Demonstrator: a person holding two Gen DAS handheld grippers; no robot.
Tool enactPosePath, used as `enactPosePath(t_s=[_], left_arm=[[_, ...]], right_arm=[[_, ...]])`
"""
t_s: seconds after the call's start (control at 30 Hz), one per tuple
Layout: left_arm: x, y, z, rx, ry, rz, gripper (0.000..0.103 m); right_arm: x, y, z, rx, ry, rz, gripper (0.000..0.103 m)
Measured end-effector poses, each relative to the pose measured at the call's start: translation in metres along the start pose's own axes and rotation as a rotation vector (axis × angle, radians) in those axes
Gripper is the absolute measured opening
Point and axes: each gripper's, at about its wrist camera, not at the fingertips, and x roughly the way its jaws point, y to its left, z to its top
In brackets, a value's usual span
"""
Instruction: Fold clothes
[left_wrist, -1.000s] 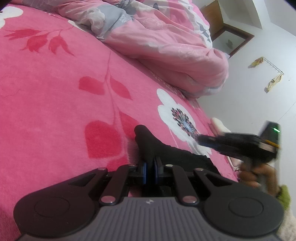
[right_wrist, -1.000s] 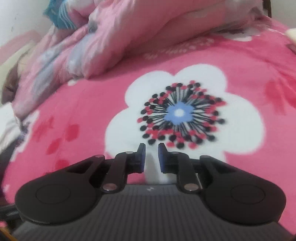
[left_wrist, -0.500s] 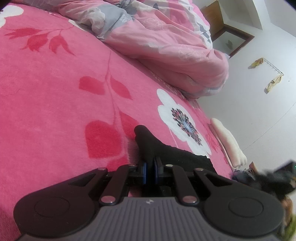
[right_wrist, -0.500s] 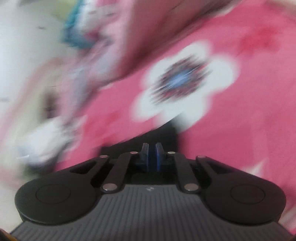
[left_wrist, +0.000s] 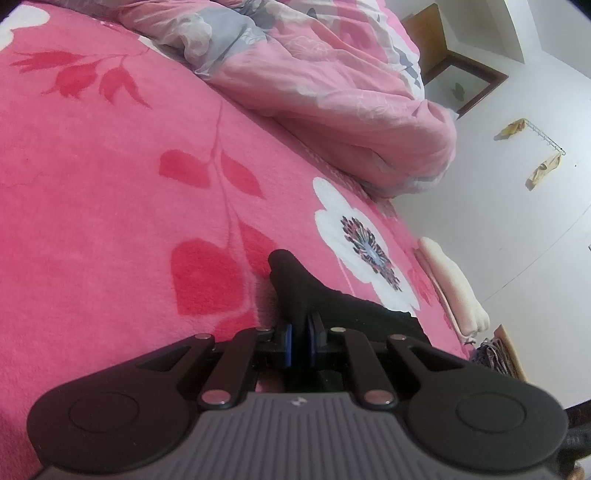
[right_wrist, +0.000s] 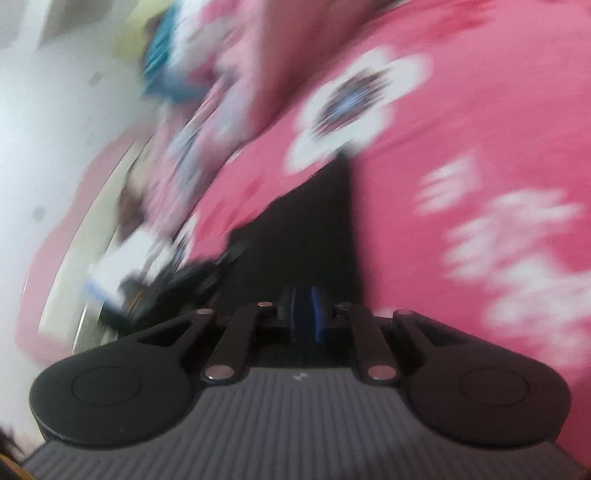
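Black clothing (left_wrist: 325, 299), a dark knit garment, is lying on a bright pink blanket (left_wrist: 110, 192) that is covering a bed. The blanket is printed with red leaves and a white flower (left_wrist: 354, 240). One narrow end of the garment is sticking up in a peak just beyond the left gripper (left_wrist: 299, 341), whose blue-lined jaws are pinching the cloth between them. The rest of the garment is spreading toward the right edge of the bed.

The right gripper (right_wrist: 303, 317) is also clamping the same black cloth (right_wrist: 306, 229); its jaws are drawn together on the fabric, which is stretching away from them as a dark wedge toward the white flower print (right_wrist: 351, 107). That view is heavily smeared with motion blur, so little else is readable.

A rumpled pale pink quilt (left_wrist: 332, 85) is heaped along the far side of the bed. A cream folded cloth (left_wrist: 454, 284) is resting at the bed's right edge, near the white wall (left_wrist: 517, 221).
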Motion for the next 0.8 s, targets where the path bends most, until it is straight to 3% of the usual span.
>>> enactPosePath(t_s=[0.1,0.13,0.2,0.27,0.33,0.4,0.57,0.67,0.7,0.8], left_arm=[[0.0,0.001,0.0,-0.004,-0.001,-0.004,0.01],[-0.001,0.001,0.0,-0.006,-0.001,-0.006,0.01],[-0.001,0.002,0.0,-0.012,-0.001,-0.012,0.01],[-0.001,0.003,0.0,-0.02,0.0,-0.018,0.01],[-0.001,0.004,0.0,-0.025,0.001,-0.022,0.01],[-0.001,0.004,0.001,-0.027,0.001,-0.024,0.01],[-0.002,0.004,0.001,-0.029,0.0,-0.027,0.01],[-0.002,0.005,0.001,-0.032,0.0,-0.029,0.01],[-0.003,0.005,0.001,-0.032,0.0,-0.031,0.01],[-0.004,0.005,0.001,-0.034,0.0,-0.036,0.011]], right_arm=[[0.02,-0.001,-0.013,-0.002,0.028,-0.056,0.007],[0.013,-0.015,-0.017,0.068,0.004,-0.04,0.0],[-0.013,-0.043,-0.029,0.227,-0.066,-0.018,0.0],[-0.049,-0.055,-0.043,0.281,-0.15,-0.122,0.0],[-0.078,-0.051,-0.057,0.312,-0.202,-0.149,0.006],[-0.084,-0.029,-0.062,0.263,-0.214,-0.151,0.006],[-0.028,0.024,-0.045,0.116,-0.093,0.016,0.01],[0.006,0.022,-0.045,0.099,-0.008,-0.051,0.009],[0.003,0.012,-0.052,0.132,-0.01,-0.068,0.003],[-0.038,-0.006,-0.081,0.258,-0.057,-0.07,0.002]])
